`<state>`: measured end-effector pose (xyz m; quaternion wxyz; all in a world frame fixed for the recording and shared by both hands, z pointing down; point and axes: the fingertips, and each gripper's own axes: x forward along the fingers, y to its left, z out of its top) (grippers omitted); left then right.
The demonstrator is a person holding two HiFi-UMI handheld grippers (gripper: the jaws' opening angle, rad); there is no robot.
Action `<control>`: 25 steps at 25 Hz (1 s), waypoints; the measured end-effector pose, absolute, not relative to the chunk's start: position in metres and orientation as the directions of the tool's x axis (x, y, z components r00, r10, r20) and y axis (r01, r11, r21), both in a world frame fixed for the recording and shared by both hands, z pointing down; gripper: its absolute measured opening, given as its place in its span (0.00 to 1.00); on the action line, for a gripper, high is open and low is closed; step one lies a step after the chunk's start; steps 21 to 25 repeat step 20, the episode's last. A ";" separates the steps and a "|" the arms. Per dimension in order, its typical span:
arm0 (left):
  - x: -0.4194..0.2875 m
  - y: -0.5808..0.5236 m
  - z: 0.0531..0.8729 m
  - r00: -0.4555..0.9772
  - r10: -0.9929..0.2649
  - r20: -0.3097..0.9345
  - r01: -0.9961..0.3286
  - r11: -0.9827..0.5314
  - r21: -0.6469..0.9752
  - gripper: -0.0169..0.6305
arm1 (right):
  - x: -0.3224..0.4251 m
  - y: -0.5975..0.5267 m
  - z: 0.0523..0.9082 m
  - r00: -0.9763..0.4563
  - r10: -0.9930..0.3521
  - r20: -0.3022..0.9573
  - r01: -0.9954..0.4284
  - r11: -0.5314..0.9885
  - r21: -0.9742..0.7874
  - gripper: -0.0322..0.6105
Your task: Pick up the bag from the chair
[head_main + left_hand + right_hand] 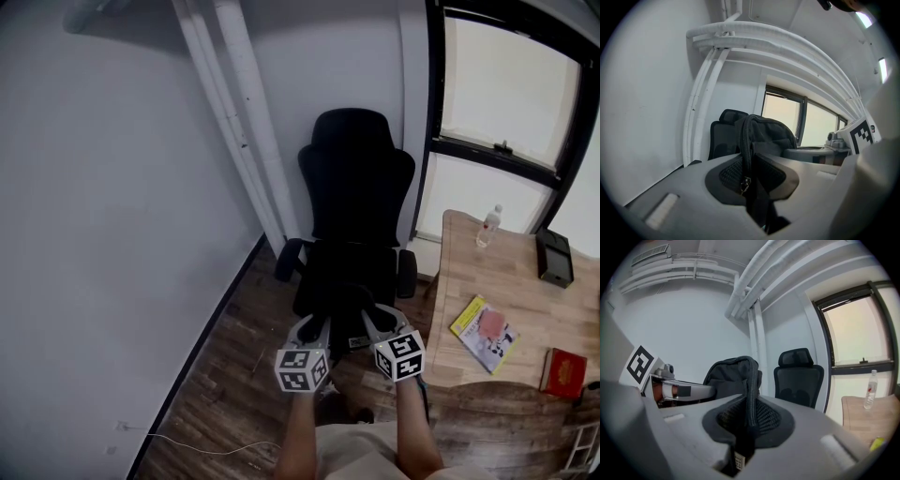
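Note:
A black bag (345, 302) hangs between my two grippers, just in front of the seat of a black office chair (354, 178). My left gripper (313, 328) is shut on one of the bag's black straps (749, 154), and the bag's body (768, 133) rises beyond the jaws. My right gripper (371, 323) is shut on another ribbed strap (751, 394), with the bag (729, 378) behind it. The chair shows behind the bag in the left gripper view (721, 138) and beside it in the right gripper view (799, 376). In both gripper views the jaws (752, 187) (746, 430) press together around the webbing.
A wooden table (525, 291) stands to the right with a water bottle (487, 226), a black box (555, 257), a yellow book (483, 334) and a red book (564, 373). White pipes (234, 122) run up the wall left of the chair. A window (511, 94) is behind the table.

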<state>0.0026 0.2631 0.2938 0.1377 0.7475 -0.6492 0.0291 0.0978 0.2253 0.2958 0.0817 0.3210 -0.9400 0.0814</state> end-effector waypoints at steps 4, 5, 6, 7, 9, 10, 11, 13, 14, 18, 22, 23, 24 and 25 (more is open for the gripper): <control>0.002 0.261 0.293 0.153 -0.963 0.223 -0.978 -0.116 0.171 0.13 | 0.097 0.223 0.295 -0.782 -0.589 0.205 -0.615 0.781 -0.104 0.13; 0.002 0.260 0.294 0.154 -0.963 0.223 -0.978 -0.115 0.176 0.13 | 0.097 0.223 0.295 -0.784 -0.586 0.204 -0.612 0.784 -0.101 0.13; 0.002 0.259 0.295 0.156 -0.962 0.225 -0.976 -0.116 0.183 0.13 | 0.098 0.223 0.296 -0.786 -0.583 0.205 -0.609 0.787 -0.096 0.13; 0.003 0.258 0.296 0.160 -0.961 0.227 -0.975 -0.117 0.189 0.13 | 0.099 0.223 0.296 -0.787 -0.581 0.206 -0.607 0.789 -0.092 0.13; 0.006 0.257 0.298 0.167 -0.959 0.231 -0.974 -0.123 0.192 0.13 | 0.102 0.222 0.297 -0.785 -0.583 0.212 -0.609 0.788 -0.087 0.13; 0.007 0.257 0.299 0.170 -0.958 0.231 -0.973 -0.126 0.191 0.13 | 0.103 0.221 0.298 -0.783 -0.585 0.214 -0.611 0.787 -0.087 0.13; 0.008 0.256 0.298 0.172 -0.957 0.231 -0.973 -0.130 0.189 0.13 | 0.104 0.220 0.298 -0.781 -0.586 0.214 -0.613 0.785 -0.086 0.13; 0.010 0.254 0.298 0.177 -0.957 0.229 -0.973 -0.135 0.187 0.13 | 0.105 0.218 0.297 -0.780 -0.589 0.211 -0.615 0.784 -0.086 0.13; 0.010 0.254 0.297 0.178 -0.957 0.228 -0.973 -0.137 0.187 0.13 | 0.106 0.218 0.297 -0.780 -0.590 0.209 -0.615 0.784 -0.085 0.13; 0.013 0.251 0.295 0.185 -0.956 0.228 -0.972 -0.143 0.188 0.13 | 0.108 0.215 0.294 -0.778 -0.594 0.206 -0.619 0.781 -0.083 0.13; 0.014 0.250 0.295 0.194 -0.953 0.233 -0.970 -0.151 0.192 0.13 | 0.109 0.213 0.294 -0.775 -0.597 0.208 -0.622 0.778 -0.084 0.13; 0.014 0.250 0.295 0.194 -0.953 0.233 -0.970 -0.151 0.192 0.13 | 0.109 0.213 0.294 -0.775 -0.597 0.208 -0.622 0.778 -0.084 0.13; 0.014 0.250 0.295 0.194 -0.953 0.233 -0.970 -0.151 0.192 0.13 | 0.109 0.213 0.294 -0.775 -0.597 0.208 -0.622 0.778 -0.084 0.13; 0.014 0.250 0.295 0.194 -0.953 0.233 -0.970 -0.151 0.192 0.13 | 0.109 0.213 0.294 -0.775 -0.597 0.208 -0.622 0.778 -0.084 0.13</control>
